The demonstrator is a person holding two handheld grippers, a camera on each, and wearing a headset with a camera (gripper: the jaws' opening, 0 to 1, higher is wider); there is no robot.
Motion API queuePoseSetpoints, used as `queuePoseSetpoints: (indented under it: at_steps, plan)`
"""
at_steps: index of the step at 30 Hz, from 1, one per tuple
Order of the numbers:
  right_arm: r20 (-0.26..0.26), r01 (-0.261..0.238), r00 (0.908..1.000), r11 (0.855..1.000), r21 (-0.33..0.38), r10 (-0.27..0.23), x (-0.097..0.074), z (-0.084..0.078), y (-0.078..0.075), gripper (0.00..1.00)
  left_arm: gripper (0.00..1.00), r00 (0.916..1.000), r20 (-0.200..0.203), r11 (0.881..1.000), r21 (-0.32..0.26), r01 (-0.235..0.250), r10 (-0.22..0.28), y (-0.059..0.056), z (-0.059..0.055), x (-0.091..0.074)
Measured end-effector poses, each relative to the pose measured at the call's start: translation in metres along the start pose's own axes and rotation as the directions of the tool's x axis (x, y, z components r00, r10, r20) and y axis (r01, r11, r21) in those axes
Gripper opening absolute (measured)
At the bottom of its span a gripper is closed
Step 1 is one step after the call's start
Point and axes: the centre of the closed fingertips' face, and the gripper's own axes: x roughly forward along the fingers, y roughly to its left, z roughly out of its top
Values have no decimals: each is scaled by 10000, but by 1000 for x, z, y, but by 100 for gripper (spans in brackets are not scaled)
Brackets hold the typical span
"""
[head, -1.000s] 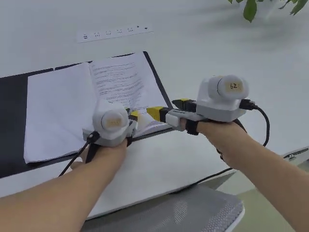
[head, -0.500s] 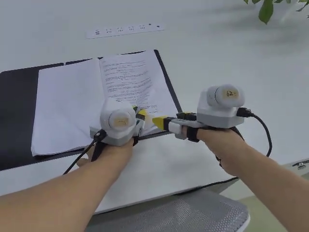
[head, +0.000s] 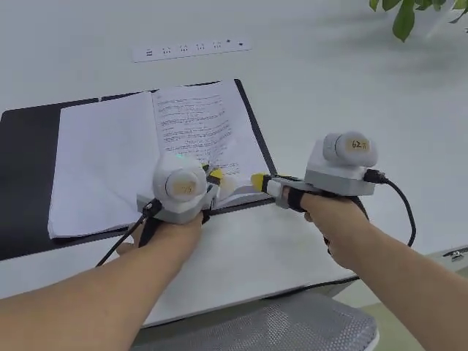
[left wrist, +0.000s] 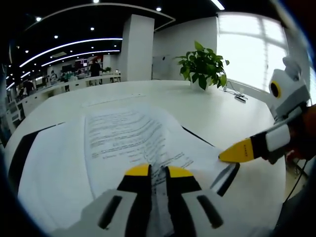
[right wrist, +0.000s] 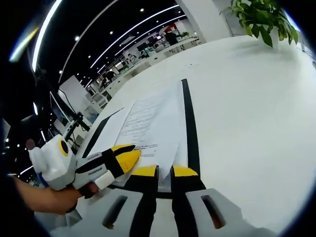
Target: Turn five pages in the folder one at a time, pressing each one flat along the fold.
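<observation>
A black folder (head: 29, 183) lies open on the white table, with a blank sheet on the left and a printed page (head: 194, 124) on the right. My left gripper (head: 216, 175) hovers over the lower part of the printed page (left wrist: 128, 133), its yellow-tipped jaws (left wrist: 159, 171) close together with nothing between them. My right gripper (head: 258, 181) comes in from the right, jaws together (right wrist: 165, 171), tips at the page's lower right corner (right wrist: 168, 148). Whether it pinches the sheet is hidden. Each gripper shows in the other's view: the right gripper (left wrist: 234, 150) and the left gripper (right wrist: 129, 154).
A white power strip (head: 191, 50) lies beyond the folder. A potted plant (head: 406, 14) stands at the far right. A black cable (head: 398, 197) trails from the right gripper. A grey chair seat (head: 292, 322) sits below the table's near edge.
My right gripper has sunk toward the table and drawn back slightly to the right, so its tip no longer overlaps the left gripper's. The head camera has shifted. The left gripper has barely moved.
</observation>
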Motion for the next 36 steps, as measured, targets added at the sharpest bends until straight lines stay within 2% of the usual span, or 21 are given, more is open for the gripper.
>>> queuePoseSetpoints:
  at_steps: [2,3,5,10,13,16,20,22,24,26,30,32,36]
  plan:
    - [8,11,10000,10000,-15,-11,0,0,0,0,10,10000,-26,10000,-7,-1,1,0,0,0]
    - [45,-2,10000,10000,26,2,0,0,1,0,10,10000,-36,10000,-11,0,0,0,0,0]
    - [156,126,9998,9994,-338,-121,-1,2,2,0,10,10000,-74,10000,-39,1,-2,0,0,1]
    - [301,131,9995,9992,-365,-120,-3,5,6,0,11,9999,-155,9993,-365,68,-74,0,2,0]
    - [423,68,9991,9986,-516,-46,-6,9,11,0,16,9988,-344,9981,-510,335,-353,-4,1,-4]
    - [537,-5,9986,9987,-508,33,-7,12,14,0,18,9974,-598,9986,-364,389,-410,-5,-2,-14]
    - [707,-119,9974,9993,-368,145,-12,15,20,0,27,9962,-711,9977,-490,476,-511,-3,-4,-35]
    - [810,-183,9965,9995,-248,202,-15,18,23,0,28,9946,-795,9973,-354,643,-670,-1,-5,-46]
    - [883,-226,9958,9996,-170,240,-17,20,27,0,31,9925,-991,9974,-135,709,-719,5,-8,-57]
    - [978,-280,9948,9995,-109,290,-18,24,31,0,29,9936,-858,9973,-68,728,-732,11,-6,-71]
    - [1288,-488,9905,9988,36,480,-26,33,47,0,29,9923,-1005,9972,114,745,-729,24,-8,-91]
    - [1449,-619,9876,9981,13,610,-30,38,60,0,30,9901,-1160,9961,318,827,-785,31,-10,-104]
    - [1651,-891,9824,9960,62,869,-34,42,79,0,33,9915,-1089,9970,240,738,-708,43,-7,-122]
